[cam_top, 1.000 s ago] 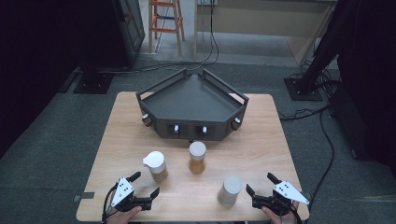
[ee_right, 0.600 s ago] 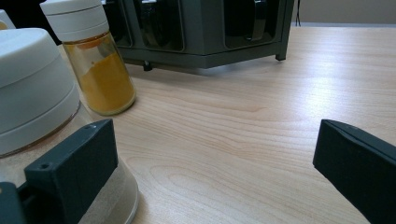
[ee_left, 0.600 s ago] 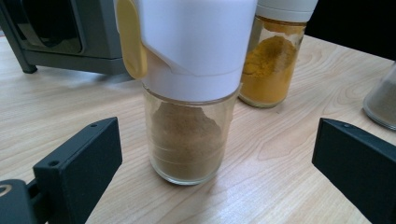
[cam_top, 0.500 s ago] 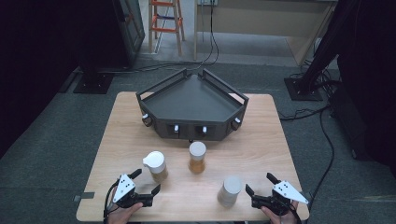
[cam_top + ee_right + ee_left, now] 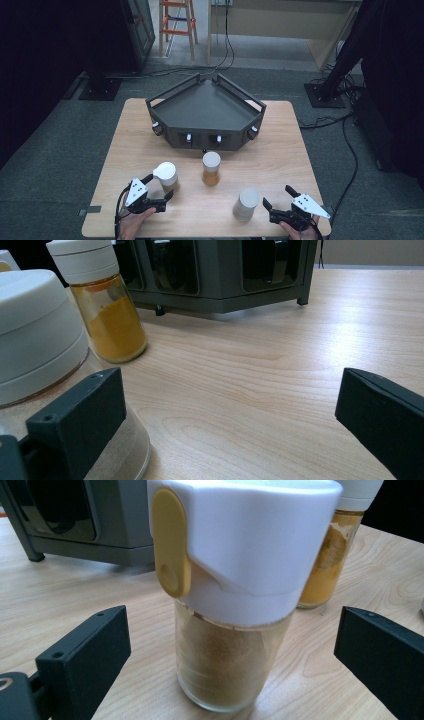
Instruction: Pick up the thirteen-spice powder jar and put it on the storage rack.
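Three spice jars stand on the wooden table [image 5: 280, 150]. The left jar [image 5: 166, 176] has a white cap with a yellow flip tab over brown powder [image 5: 235, 595]. My left gripper [image 5: 159, 189] is open just in front of it, and the jar stands between the two jaws without touching them [image 5: 232, 645]. The middle jar [image 5: 211, 168] holds orange-yellow powder [image 5: 102, 305]. The right jar [image 5: 246, 204], white-capped with pale contents [image 5: 35, 335], sits just left of my open right gripper [image 5: 277, 196], whose jaws [image 5: 227, 410] hold nothing.
A dark grey wedge-shaped rack [image 5: 207, 107] with knobs on its front fills the back middle of the table, behind the jars [image 5: 215, 270]. Bare wood lies to the right of the jars. Cables and stands are on the floor around the table.
My left gripper has moved forward and slightly right, up to the left jar. The right gripper has barely shifted.
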{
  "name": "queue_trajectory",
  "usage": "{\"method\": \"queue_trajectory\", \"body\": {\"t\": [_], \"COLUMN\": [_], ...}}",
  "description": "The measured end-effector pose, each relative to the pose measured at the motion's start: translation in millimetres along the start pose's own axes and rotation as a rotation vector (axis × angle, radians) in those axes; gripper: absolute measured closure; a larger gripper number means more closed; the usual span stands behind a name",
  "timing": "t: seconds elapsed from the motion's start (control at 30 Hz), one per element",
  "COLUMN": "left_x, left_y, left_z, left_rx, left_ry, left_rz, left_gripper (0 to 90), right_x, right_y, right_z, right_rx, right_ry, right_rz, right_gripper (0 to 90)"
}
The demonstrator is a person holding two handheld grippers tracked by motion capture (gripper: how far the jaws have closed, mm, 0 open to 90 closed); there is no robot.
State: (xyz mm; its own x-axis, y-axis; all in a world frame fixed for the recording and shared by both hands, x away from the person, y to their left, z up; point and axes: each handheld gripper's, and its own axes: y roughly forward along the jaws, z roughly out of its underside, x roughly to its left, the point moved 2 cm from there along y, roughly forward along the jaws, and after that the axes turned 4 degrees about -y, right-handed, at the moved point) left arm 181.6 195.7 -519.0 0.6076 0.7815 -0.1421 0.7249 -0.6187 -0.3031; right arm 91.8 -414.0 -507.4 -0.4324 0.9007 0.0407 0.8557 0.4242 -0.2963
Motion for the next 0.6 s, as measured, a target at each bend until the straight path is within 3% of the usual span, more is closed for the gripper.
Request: {"method": "queue_trajectory", "body": {"t": [0.33, 0.57, 0.6], "left_x": [1.0, 2.5, 4.5], "left_y": [11.9, 18.3, 20.2], "left_z": [-4.8, -8.5, -8.9], "left_rx": [0.006, 0.008, 0.004], "left_ry": [0.008, 0.012, 0.015], "left_rz": [0.012, 0.019, 0.028], "left_gripper": [1.7, 6.6, 11.3], "right_x": [-0.2, -0.8, -1.0], "right_y": [0.3, 0.1, 0.1], "right_z": [0.1, 0.6, 0.7], "right_rx": [0.002, -0.001, 0.0], "right_ry": [0.002, 0.004, 0.006], "right_rz": [-0.004, -0.002, -0.004], "right_gripper": [0.0, 0.0, 0.0]}}
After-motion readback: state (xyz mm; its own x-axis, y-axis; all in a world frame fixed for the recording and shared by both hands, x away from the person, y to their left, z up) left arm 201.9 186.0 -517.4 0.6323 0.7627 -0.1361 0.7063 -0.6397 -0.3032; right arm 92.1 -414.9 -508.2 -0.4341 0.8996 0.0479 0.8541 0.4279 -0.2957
